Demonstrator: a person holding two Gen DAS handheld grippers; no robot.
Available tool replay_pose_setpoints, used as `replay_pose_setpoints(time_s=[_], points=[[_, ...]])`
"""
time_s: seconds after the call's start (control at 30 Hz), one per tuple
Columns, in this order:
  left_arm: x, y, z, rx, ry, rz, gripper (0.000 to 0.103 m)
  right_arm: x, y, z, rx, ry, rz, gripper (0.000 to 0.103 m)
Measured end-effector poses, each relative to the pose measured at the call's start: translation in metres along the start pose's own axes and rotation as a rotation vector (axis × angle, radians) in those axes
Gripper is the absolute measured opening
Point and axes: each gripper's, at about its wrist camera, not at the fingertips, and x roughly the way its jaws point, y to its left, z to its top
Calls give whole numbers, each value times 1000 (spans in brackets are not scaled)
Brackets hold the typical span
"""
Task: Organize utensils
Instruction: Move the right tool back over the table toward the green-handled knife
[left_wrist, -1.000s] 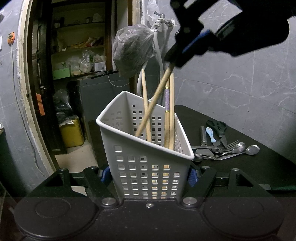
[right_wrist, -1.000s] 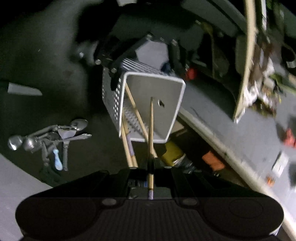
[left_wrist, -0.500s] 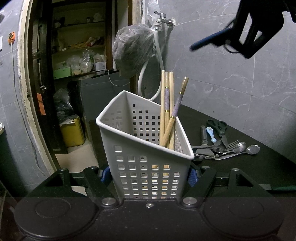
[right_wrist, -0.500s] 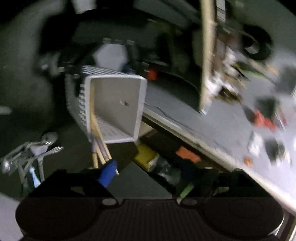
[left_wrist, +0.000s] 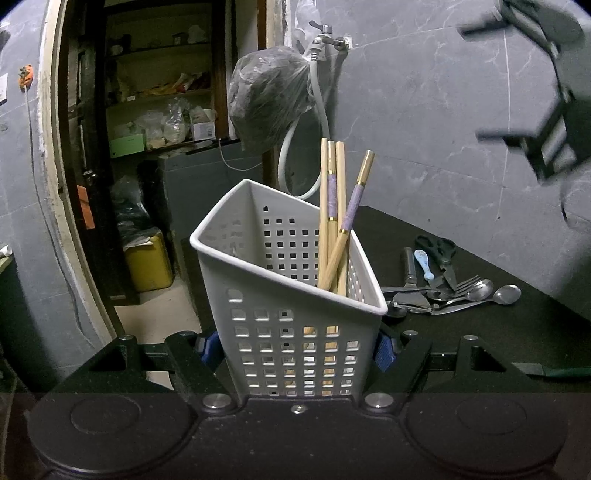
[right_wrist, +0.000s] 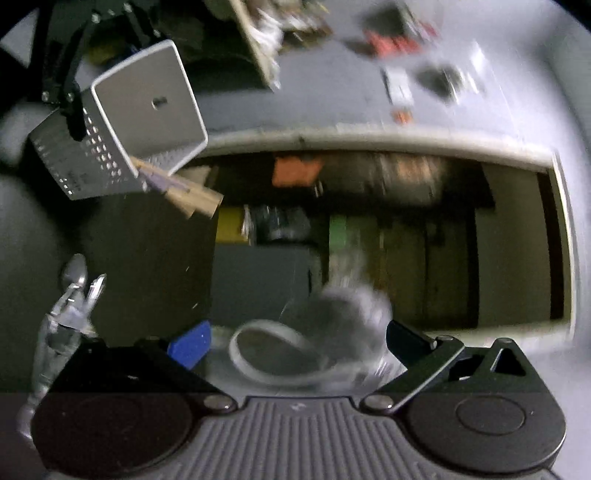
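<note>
On black table (left_wrist: 480, 332), loose cutlery (left_wrist: 461, 291).

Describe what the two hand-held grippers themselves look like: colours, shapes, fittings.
Left hand-held gripper: matte black body, angular black fingers with triangular cut-outs, blue pads, silver screws, two round embossed discs on the base. Right hand-held gripper: the same black build, a ribbed grey-black panel at the centre of its base, one blue pad showing. No cables, markings or sleeves are visible.

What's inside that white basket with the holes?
Four wooden chopsticks stand in the white basket, leaning toward its right corner. Their lower ends show only through the holes; the bottom is hidden.
</note>
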Motion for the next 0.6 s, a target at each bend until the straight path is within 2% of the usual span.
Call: replay_pose_setpoints(time_s=[0.07, 0.27, 0.4, 0.6], points=[[0, -1, 0, 0, 4, 5, 77, -1, 11, -5, 114, 75, 8, 103], [-3, -3, 1, 7, 17, 20, 77, -6, 30, -17, 580, 302, 36, 103], [-3, -5, 2, 6, 25, 29, 77, -18, 31, -32, 936, 374, 137, 103], [-3, -7, 4, 1, 33, 40, 77, -33, 41, -56, 1255, 444, 221, 103]])
